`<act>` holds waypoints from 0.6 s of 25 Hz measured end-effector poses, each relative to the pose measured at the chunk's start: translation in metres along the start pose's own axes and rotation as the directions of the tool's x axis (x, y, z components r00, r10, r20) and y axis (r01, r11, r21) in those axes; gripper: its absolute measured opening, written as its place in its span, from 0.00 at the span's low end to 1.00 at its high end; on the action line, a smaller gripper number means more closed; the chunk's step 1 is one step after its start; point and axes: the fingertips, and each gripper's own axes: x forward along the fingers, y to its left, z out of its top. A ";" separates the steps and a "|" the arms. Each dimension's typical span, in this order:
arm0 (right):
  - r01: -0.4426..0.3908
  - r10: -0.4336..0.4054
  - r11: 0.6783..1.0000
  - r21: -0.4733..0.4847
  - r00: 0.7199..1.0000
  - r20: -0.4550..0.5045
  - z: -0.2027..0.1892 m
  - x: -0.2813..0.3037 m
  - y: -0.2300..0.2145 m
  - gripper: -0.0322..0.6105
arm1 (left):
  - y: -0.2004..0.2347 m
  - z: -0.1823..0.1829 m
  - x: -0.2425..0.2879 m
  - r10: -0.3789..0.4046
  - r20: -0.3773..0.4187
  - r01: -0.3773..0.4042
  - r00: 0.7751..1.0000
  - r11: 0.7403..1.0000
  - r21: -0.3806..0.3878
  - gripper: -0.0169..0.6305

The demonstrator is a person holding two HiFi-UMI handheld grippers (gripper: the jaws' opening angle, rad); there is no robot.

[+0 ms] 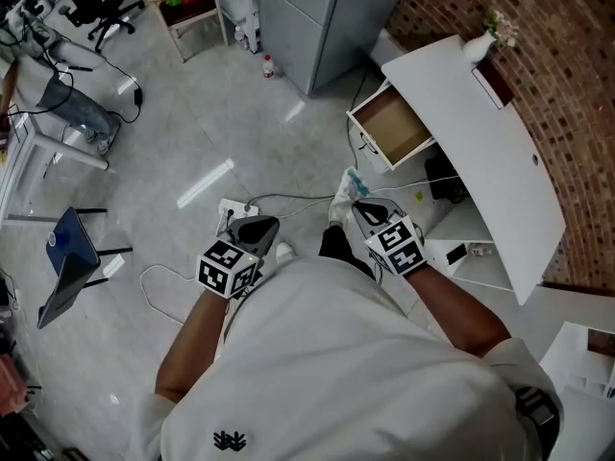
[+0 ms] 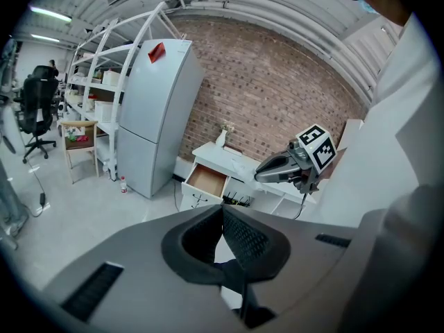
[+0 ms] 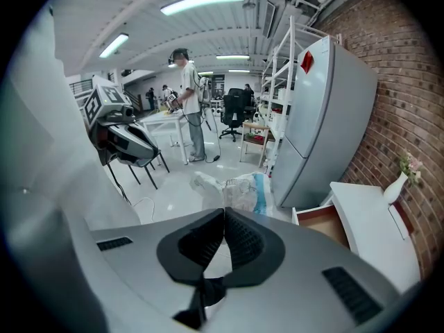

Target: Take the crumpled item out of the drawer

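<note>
I see a bright, evenly lit room. In the right gripper view, long white fluorescent ceiling tubes [image 3: 201, 1] light it from above. In the head view, pale glare streaks lie on the glossy grey floor [image 1: 207, 182]. Shadows are soft and faint. Both gripper views are fisheye: black corners ring a round picture, and the red brick wall [image 2: 277, 82] bows towards the edge. The grey left gripper [image 2: 222, 212] and grey right gripper [image 3: 224, 214] look soft, close to the lens. The crumpled white and blue item [image 3: 232, 186] pinched at the right jaws' tips is fairly sharp.
</note>
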 end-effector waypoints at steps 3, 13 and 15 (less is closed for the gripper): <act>0.001 -0.001 1.000 0.002 1.000 -0.001 -0.001 -0.002 0.001 0.10 | 0.001 0.000 -0.001 0.005 0.002 -0.005 1.000 1.000 0.001 0.06; 0.009 -0.009 1.000 0.018 1.000 0.004 -0.009 -0.009 0.000 0.10 | -0.005 -0.006 0.005 0.003 -0.007 -0.003 1.000 1.000 -0.001 0.06; 0.012 -0.012 1.000 0.021 1.000 0.002 -0.011 -0.009 -0.001 0.10 | -0.006 -0.007 0.006 -0.001 -0.010 0.001 1.000 1.000 -0.002 0.06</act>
